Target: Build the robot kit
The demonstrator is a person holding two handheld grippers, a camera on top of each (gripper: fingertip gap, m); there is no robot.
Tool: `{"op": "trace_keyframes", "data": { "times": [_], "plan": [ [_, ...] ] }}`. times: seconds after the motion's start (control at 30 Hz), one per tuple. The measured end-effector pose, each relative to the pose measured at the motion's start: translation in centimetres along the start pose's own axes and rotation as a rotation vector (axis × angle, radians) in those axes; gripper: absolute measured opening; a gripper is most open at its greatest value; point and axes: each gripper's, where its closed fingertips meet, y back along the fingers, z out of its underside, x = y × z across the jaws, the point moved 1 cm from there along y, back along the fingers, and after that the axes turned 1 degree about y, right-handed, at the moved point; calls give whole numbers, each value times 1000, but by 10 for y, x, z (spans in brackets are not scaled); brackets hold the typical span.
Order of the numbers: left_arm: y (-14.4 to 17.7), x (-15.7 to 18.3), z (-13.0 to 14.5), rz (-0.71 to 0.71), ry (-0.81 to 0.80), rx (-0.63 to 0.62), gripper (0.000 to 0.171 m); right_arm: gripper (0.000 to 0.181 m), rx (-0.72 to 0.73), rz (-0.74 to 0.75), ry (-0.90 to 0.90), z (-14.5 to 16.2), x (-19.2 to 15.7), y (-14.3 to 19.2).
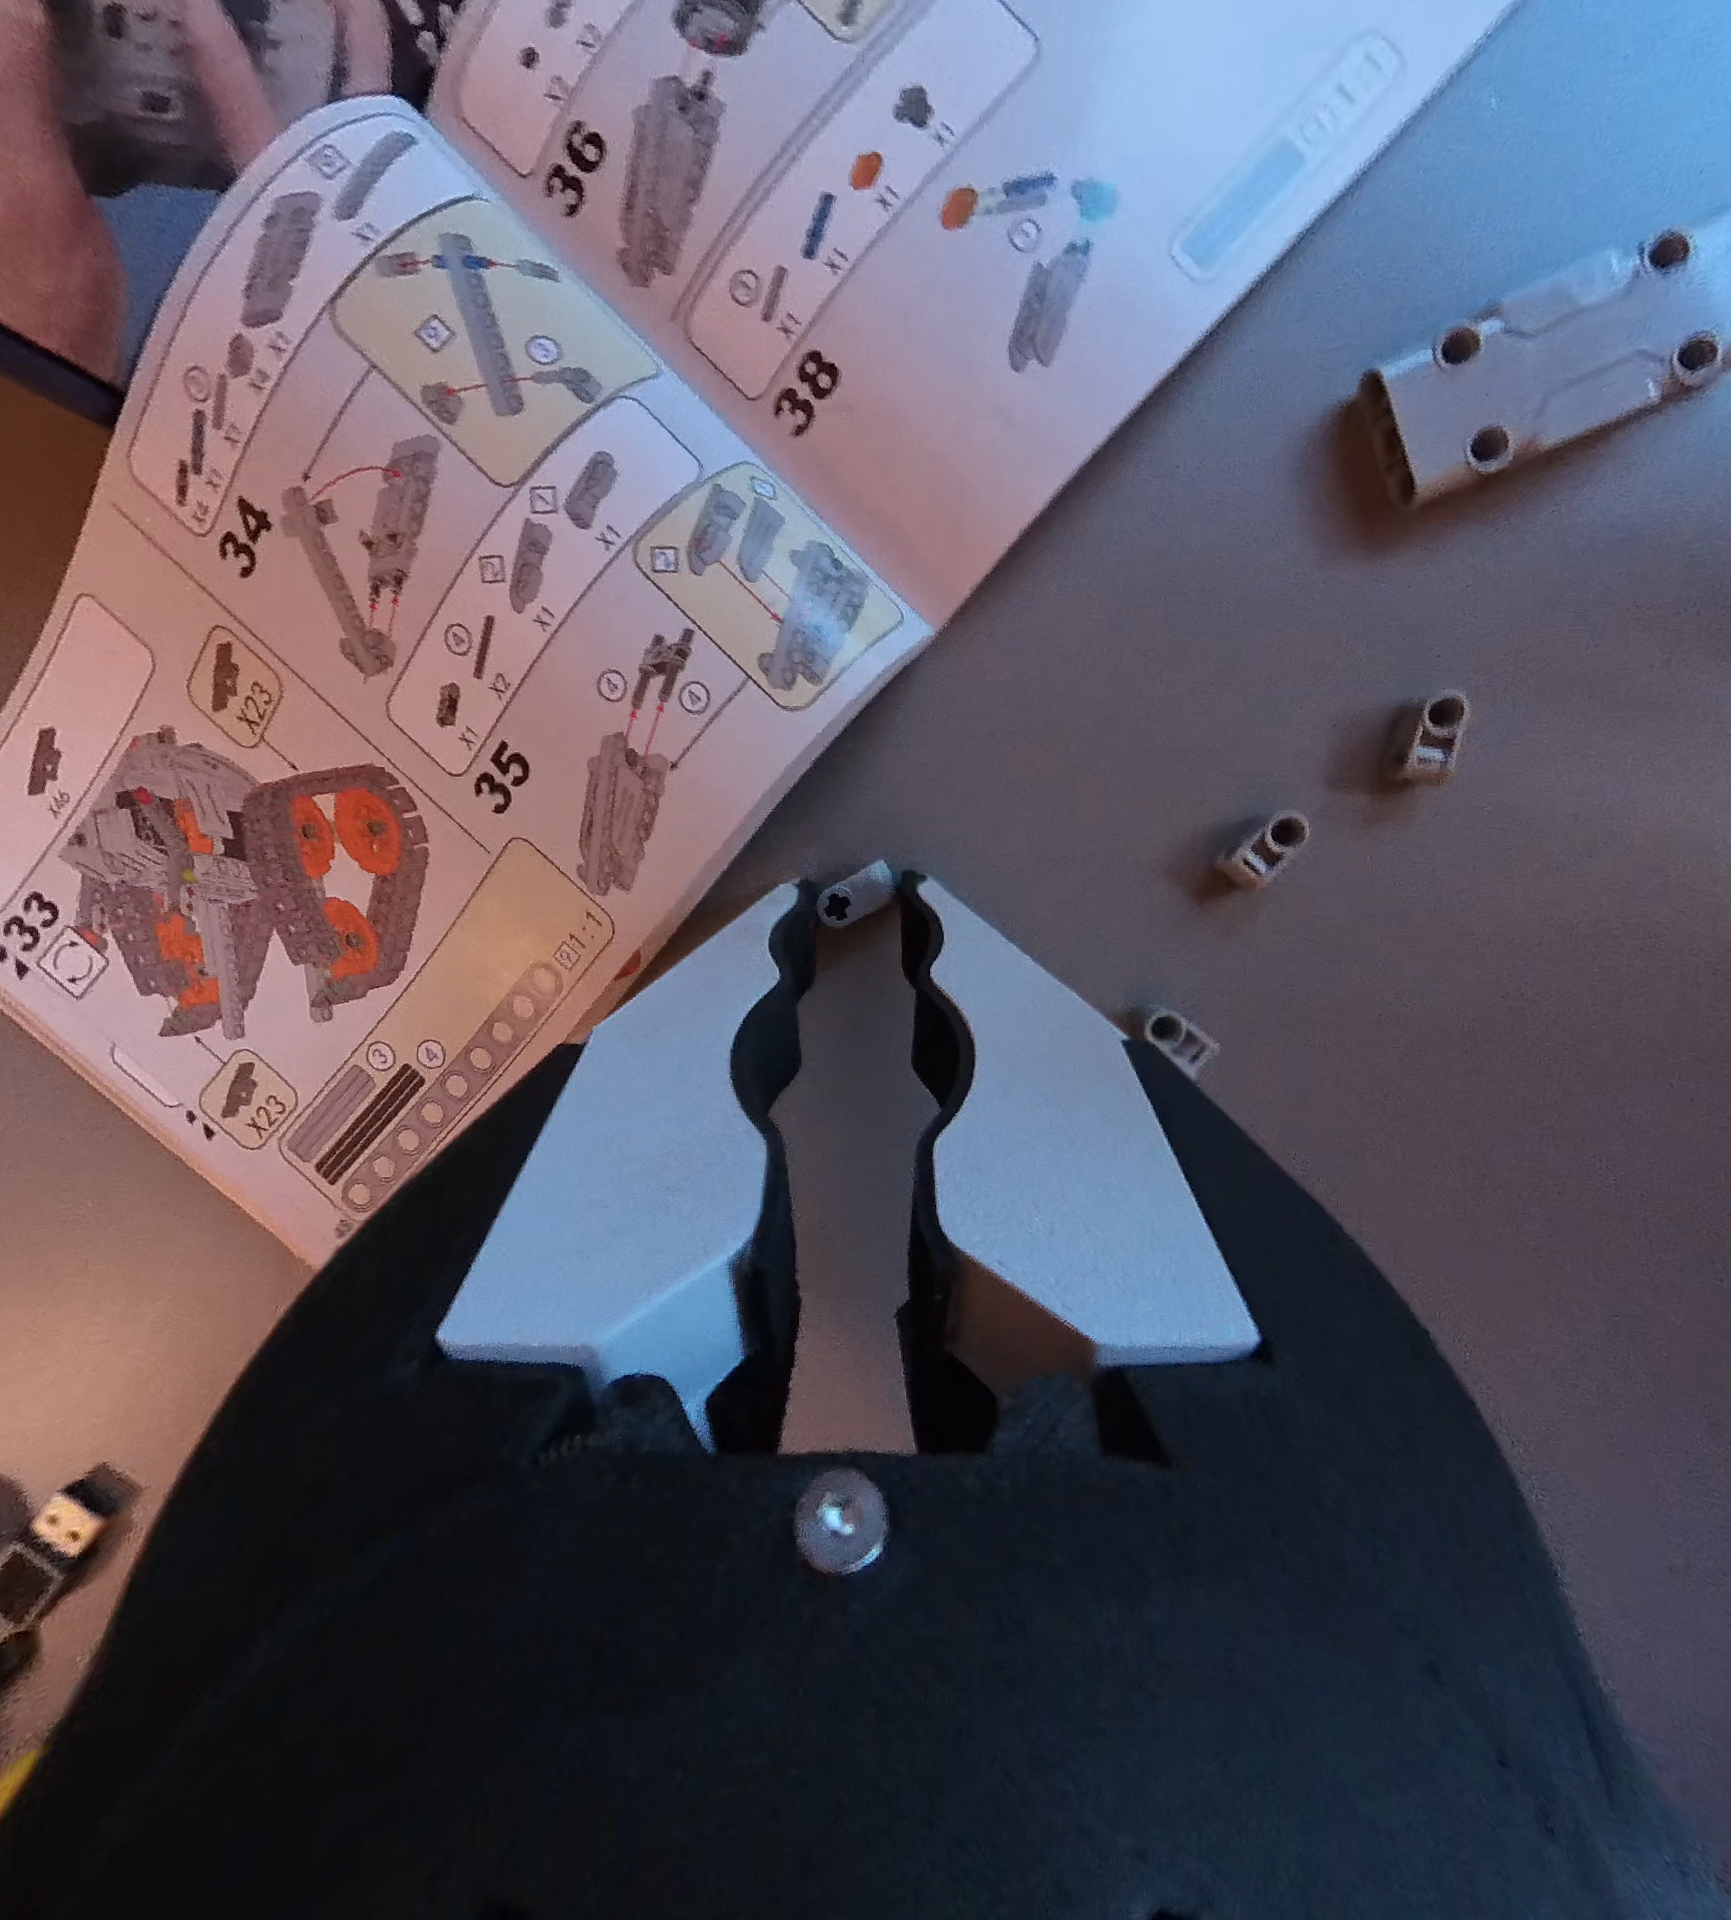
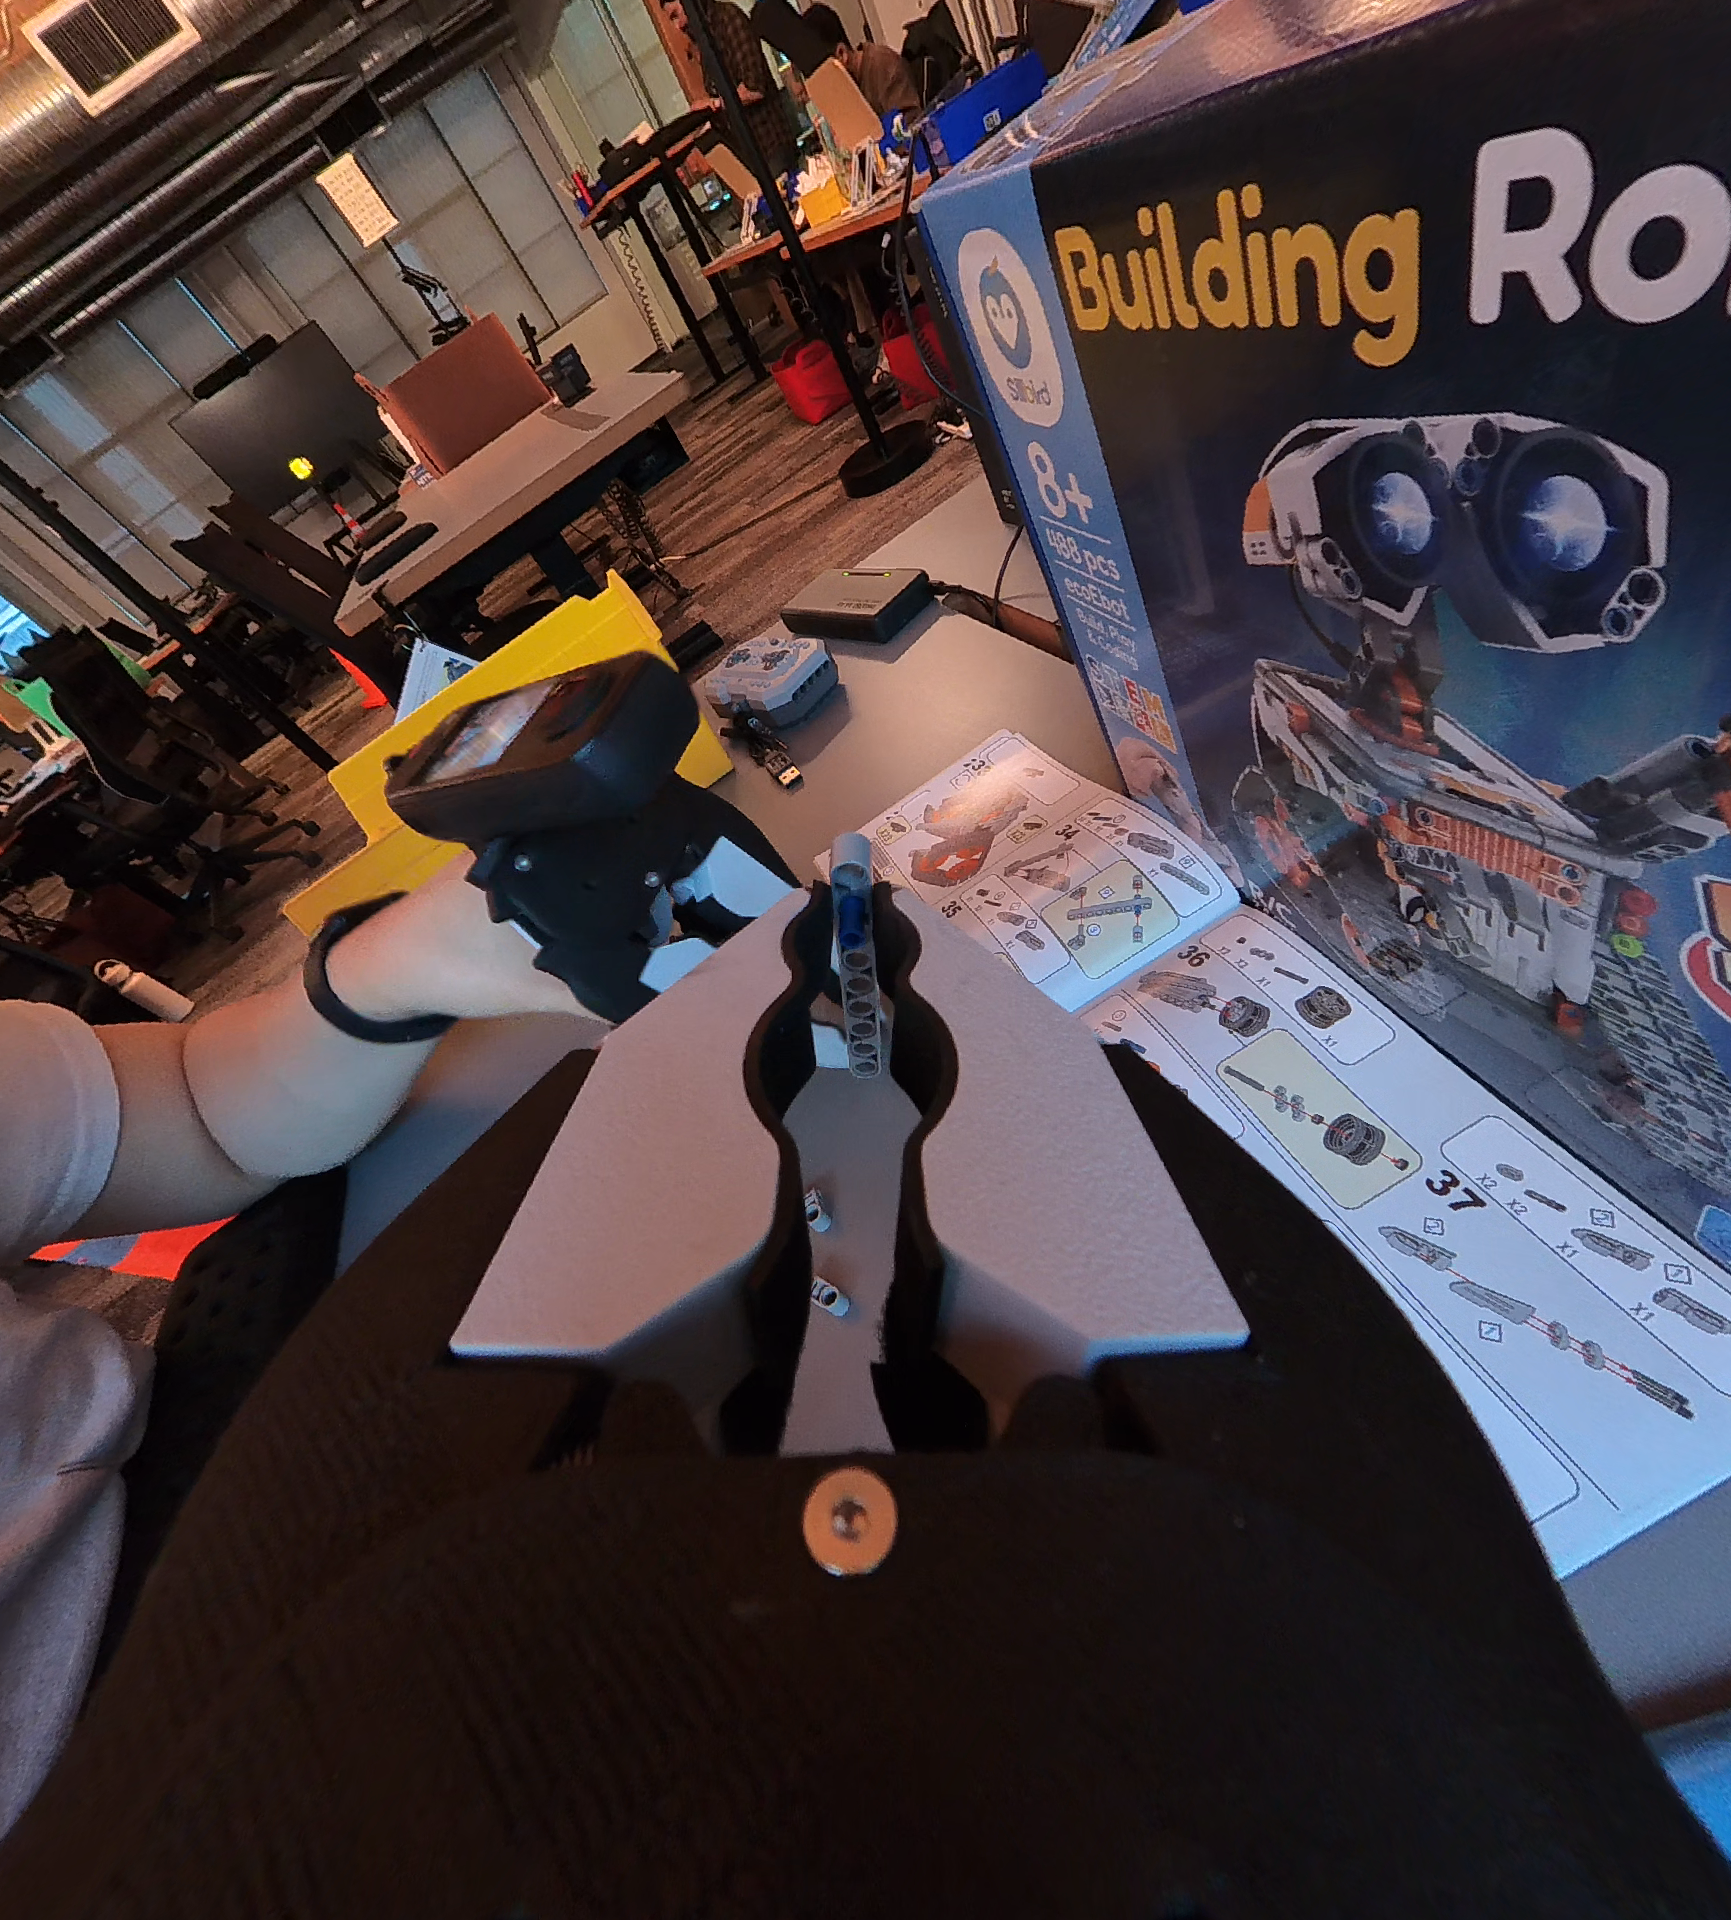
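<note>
My left gripper [image 1: 856,894] is shut on a small light grey connector piece [image 1: 853,894] with a cross hole, held at the fingertips just above the grey table. My right gripper [image 2: 856,904] is shut on a long grey beam with holes [image 2: 859,1003], held upright, with a blue pin [image 2: 850,920] and a grey piece [image 2: 850,852] at its top. The left gripper also shows in the right wrist view [image 2: 695,914], held in a person's hand just left of the beam. An open instruction booklet [image 1: 404,582] lies left of the left gripper and shows in the right wrist view [image 2: 1256,1091].
Three small grey connectors [image 1: 1427,738] [image 1: 1261,847] [image 1: 1178,1034] and a grey panel piece [image 1: 1567,353] lie on the table to the right. A big toy box [image 2: 1463,623] stands behind the booklet. A yellow bin [image 2: 528,707], a grey control block [image 2: 773,675] and a USB plug [image 1: 71,1517] lie farther off. My hands' fingertips stand some 20 centimetres from each other.
</note>
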Motion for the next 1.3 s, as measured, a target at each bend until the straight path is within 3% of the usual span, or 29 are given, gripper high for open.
{"op": "trace_keyframes", "data": {
  "times": [0.1,0.23,0.4,0.5,0.63,1.3],
  "plan": [
    [9,6,-1,58,-82,6,14,7,2,-3,3,0,0,1],
    [39,6,-16,105,-170,135,14,7,-1,-14,7,0,-2,1],
    [98,-22,-43,-76,-252,414,14,7,-34,-4,15,7,2,0],
    [122,-25,-48,-145,-329,499,14,7,-35,-12,20,7,1,-2],
    [129,-28,-46,-192,-365,501,14,7,-35,-18,42,7,-2,-3],
    [128,-9,-44,-93,-409,496,14,7,-33,-28,49,7,-2,-3]
  ]
}}
